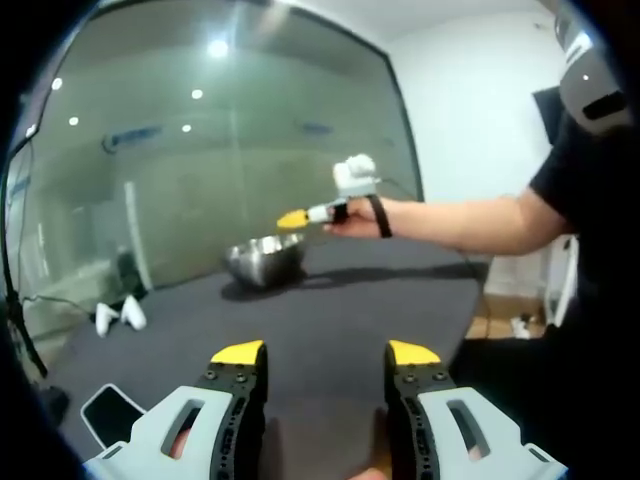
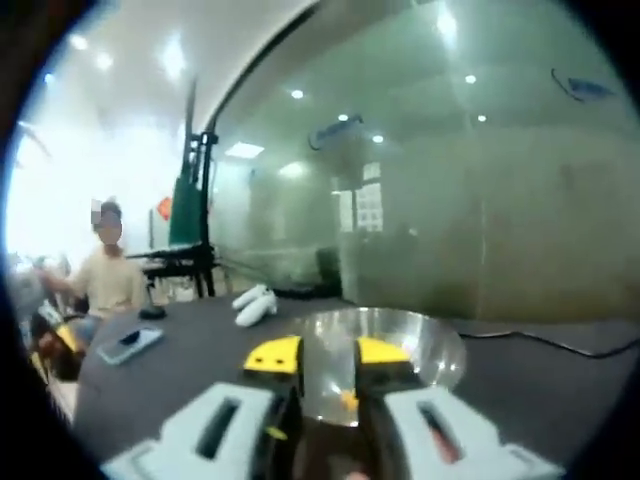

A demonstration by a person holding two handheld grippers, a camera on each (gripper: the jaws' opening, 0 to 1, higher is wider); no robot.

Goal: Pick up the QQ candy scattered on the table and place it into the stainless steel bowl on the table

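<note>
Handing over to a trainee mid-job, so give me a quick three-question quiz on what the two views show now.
1. True or false: the left tool is shut.
2. The right tool is aimed at: A) bowl B) cup C) plate.
3. What flat device lies on the table nearest the left tool?
Key: 1 false, it is open; 2 A; 3 phone.

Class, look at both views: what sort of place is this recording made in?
Probably an office or lab: a frosted glass partition, recessed ceiling lights, and a dark table holding a stainless steel bowl and phone.
</note>
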